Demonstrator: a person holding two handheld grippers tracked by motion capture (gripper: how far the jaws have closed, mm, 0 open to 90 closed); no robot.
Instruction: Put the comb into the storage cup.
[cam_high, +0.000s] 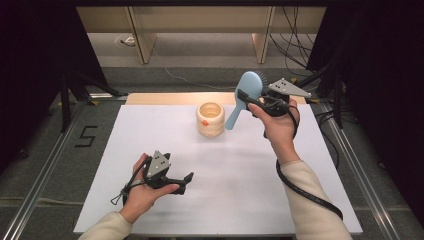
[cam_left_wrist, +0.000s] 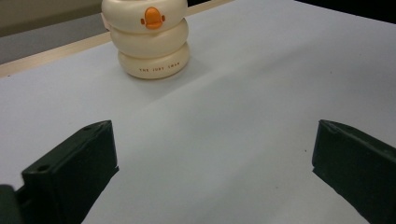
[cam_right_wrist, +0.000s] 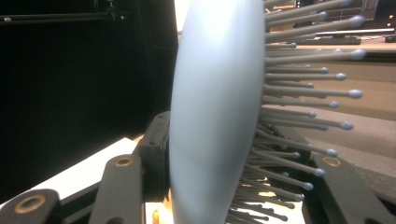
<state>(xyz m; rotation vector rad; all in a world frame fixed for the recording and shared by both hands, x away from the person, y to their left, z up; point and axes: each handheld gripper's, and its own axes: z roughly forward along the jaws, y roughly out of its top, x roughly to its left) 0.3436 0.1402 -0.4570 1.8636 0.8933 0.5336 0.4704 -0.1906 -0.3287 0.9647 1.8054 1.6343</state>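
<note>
A light blue hairbrush is held up in the air, head up and handle slanting down toward a cream ring-shaped holder with an orange duck bill. My right gripper is shut on the brush near its neck. In the right gripper view the brush head stands edge-on between the jaws of the right gripper, bristles pointing right. My left gripper rests low over the white board's near left, open and with nothing in it. In the left gripper view the left gripper faces the holder.
The white board covers the table, with a wooden strip along its far edge. Metal rails run along both sides. Cables lie on the floor behind, and dark curtains close in left and right.
</note>
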